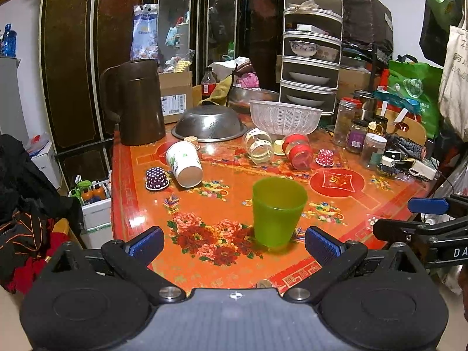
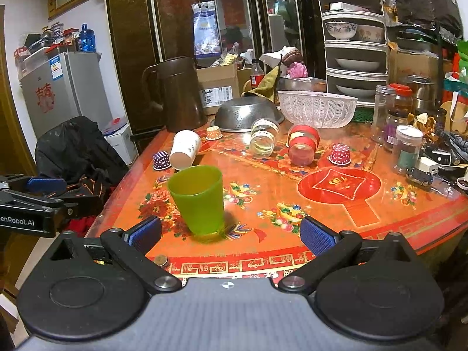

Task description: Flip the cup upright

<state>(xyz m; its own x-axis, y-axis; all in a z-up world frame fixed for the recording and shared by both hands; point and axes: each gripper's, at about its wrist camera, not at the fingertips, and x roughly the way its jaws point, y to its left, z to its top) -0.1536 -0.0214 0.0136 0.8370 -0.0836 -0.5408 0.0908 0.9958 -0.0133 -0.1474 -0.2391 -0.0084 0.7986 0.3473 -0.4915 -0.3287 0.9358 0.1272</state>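
Note:
A green plastic cup (image 1: 276,211) stands upright, mouth up, on the red floral table (image 1: 336,204); in the right wrist view the cup (image 2: 199,199) is left of centre. My left gripper (image 1: 234,241) is open and empty, just short of the cup. My right gripper (image 2: 231,232) is open and empty, its left pad (image 2: 146,231) near the cup's base. A white paper cup (image 1: 185,163) lies on its side further back, also in the right wrist view (image 2: 184,153). Each gripper shows at the edge of the other's view.
Two jars lie on their sides: a clear one (image 1: 259,145) and a red-banded one (image 1: 298,150). Small dotted cupcake cups (image 1: 157,179) (image 1: 325,158), a steel colander (image 1: 209,124), a white basket (image 1: 285,117), a brown jug (image 1: 137,102), upright jars (image 1: 373,150) and a dish rack (image 1: 311,49) crowd the back.

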